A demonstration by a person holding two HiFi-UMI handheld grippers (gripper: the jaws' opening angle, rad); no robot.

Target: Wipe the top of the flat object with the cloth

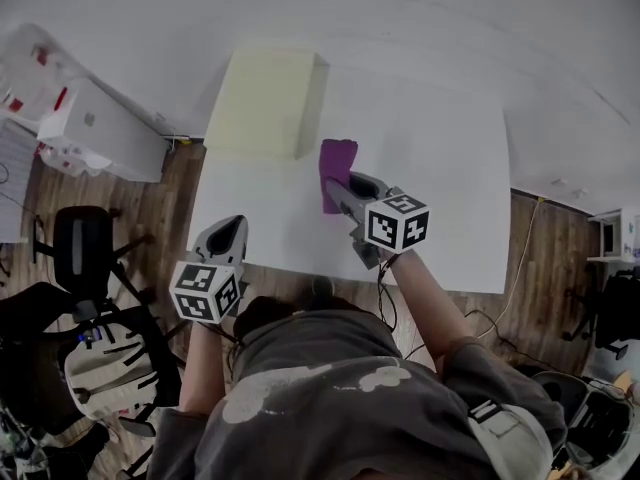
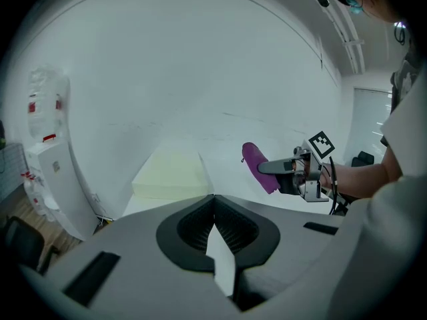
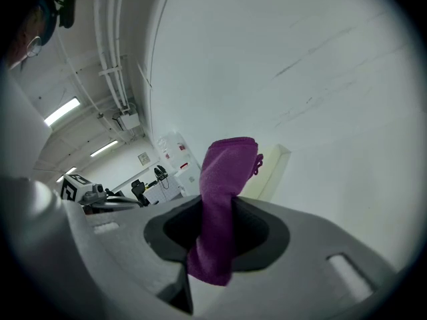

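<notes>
No word, number or brand can be read anywhere; the white marker cube (image 1: 205,293) on the left gripper (image 1: 228,231) and the second white marker cube (image 1: 397,222) on the right gripper (image 1: 340,186) carry only black-and-white square patterns, no letters or digits; the tall white plastic cabinet (image 2: 50,172) beside the wall bears small red labels (image 2: 48,138), too small to read; a small square sign (image 3: 143,157) on the far wall in the right gripper view is also illegible.
</notes>
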